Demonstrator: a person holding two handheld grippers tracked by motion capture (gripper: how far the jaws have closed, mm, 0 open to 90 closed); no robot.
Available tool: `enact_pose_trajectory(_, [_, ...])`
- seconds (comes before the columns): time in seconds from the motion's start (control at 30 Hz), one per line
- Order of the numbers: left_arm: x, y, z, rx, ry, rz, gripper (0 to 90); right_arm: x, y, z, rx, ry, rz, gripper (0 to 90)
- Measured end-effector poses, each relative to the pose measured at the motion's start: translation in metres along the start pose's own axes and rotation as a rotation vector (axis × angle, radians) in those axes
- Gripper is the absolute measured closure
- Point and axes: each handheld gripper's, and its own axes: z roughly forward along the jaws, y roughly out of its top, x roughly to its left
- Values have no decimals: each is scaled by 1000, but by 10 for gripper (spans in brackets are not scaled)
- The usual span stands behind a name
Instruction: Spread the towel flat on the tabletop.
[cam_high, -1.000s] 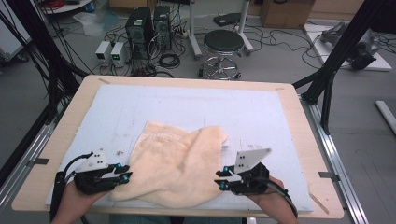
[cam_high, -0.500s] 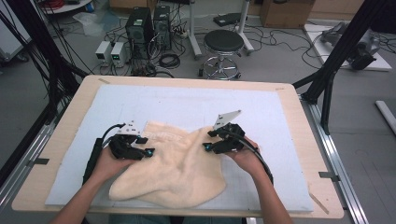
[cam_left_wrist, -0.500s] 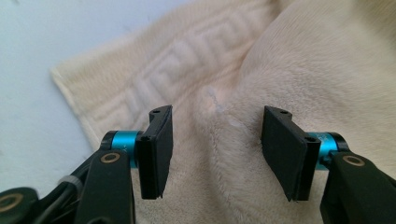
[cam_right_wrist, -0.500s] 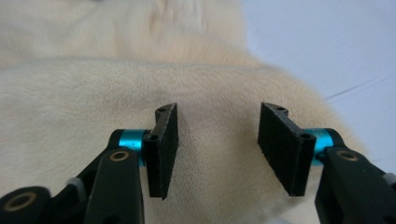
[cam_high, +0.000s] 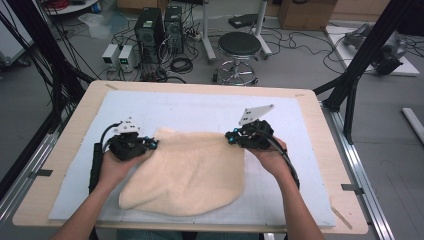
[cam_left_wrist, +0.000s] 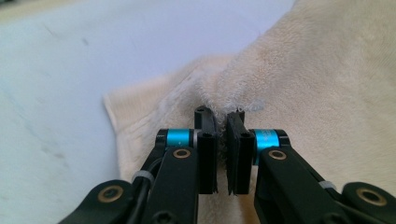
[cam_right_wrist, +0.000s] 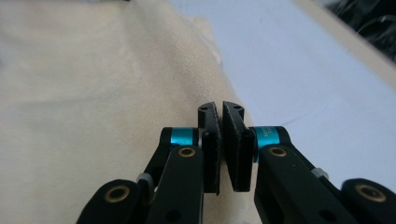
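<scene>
Both tongs (cam_high: 153, 144) (cam_high: 230, 136) pulled apart, closing on towel (cam_high: 192, 175) corners.

Even, diffuse overhead light fills the high view, leaving soft, faint shadows under the forearms and along the near edge of the cream towel (cam_high: 187, 172), with no glare on the pale mat (cam_high: 200, 110) covering the counter; the picture is a little soft and grainy, and the dark floor beyond looks dimmer. In both gripper views the black jaws are sharp with small glints on their blue rings and brass screws, while the towel's pile and the mat beyond fall out of focus and wash out toward the bright upper edges.
</scene>
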Motion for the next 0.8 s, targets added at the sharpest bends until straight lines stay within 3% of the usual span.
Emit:
enact_pose_trajectory(0.07, [-4, 6, -10, -12, -14, 15, 840, 5, 7, -14, -25, -4, -18, 858])
enact_pose_trajectory(0.17, [-15, -3, -19, 18, -69, 45, 836, 25, 4, -25, -8, 20, -56, 857])
enact_pose_trajectory(0.23, [-24, -18, -23, 41, -90, 67, 834, 40, -8, -27, 6, 54, -50, 856])
enact_pose_trajectory(0.33, [-39, -43, -26, 73, -135, 66, 831, 65, -33, -22, 64, 107, -48, 856])
enact_pose_trajectory(0.4, [-49, -55, -28, 117, -164, 82, 831, 82, -47, -18, 98, 144, -51, 856])
enact_pose_trajectory(0.53, [-55, -58, -35, 141, -202, 103, 796, 106, -64, -12, 144, 224, -35, 842])
enact_pose_trajectory(0.67, [-48, -46, -39, 119, -183, 124, 672, 103, -57, -19, 99, 233, -32, 736])
enact_pose_trajectory(0.8, [-34, -35, -33, 72, -179, 107, 577, 81, -41, -25, 38, 157, -24, 627])
